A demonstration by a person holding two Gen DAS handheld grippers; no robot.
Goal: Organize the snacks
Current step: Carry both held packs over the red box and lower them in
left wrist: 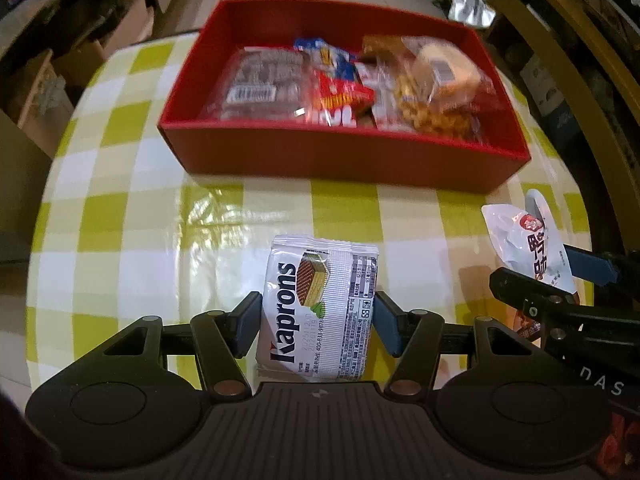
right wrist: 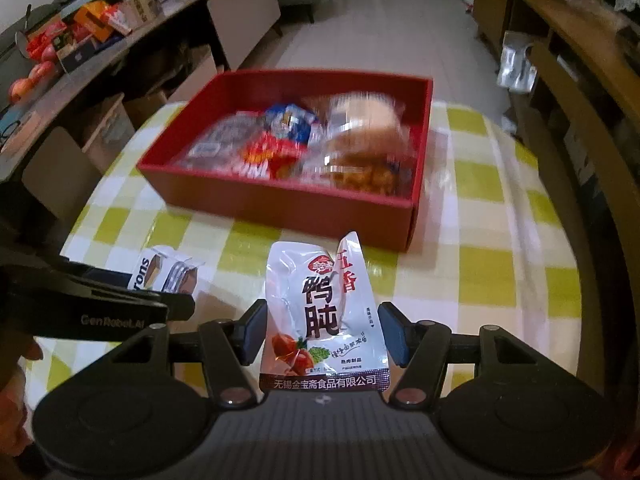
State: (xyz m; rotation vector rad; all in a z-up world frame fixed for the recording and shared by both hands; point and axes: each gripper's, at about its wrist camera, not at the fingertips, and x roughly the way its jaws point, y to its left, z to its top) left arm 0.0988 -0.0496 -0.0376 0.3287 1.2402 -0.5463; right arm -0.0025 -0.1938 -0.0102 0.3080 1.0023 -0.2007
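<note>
A white Kaprons wafer packet [left wrist: 316, 304] stands between the pads of my left gripper [left wrist: 318, 316], which touch both its sides, just above the yellow-checked table [left wrist: 120, 208]. From the right wrist view the same packet [right wrist: 160, 272] sits in the left gripper [right wrist: 160, 290] at the lower left. My right gripper [right wrist: 322, 332] is shut on a white pouch with Chinese print [right wrist: 320, 312], held upright off the table; that pouch [left wrist: 524, 240] also shows at the right of the left wrist view. Beyond both stands a red box [left wrist: 340, 156] [right wrist: 280, 208] holding several wrapped snacks.
The round table's edge curves off on the left and right. A wooden chair [left wrist: 560, 80] stands to the right of the box. A long counter with boxes and fruit [right wrist: 80, 40] runs along the left, and tiled floor [right wrist: 380, 32] lies beyond the table.
</note>
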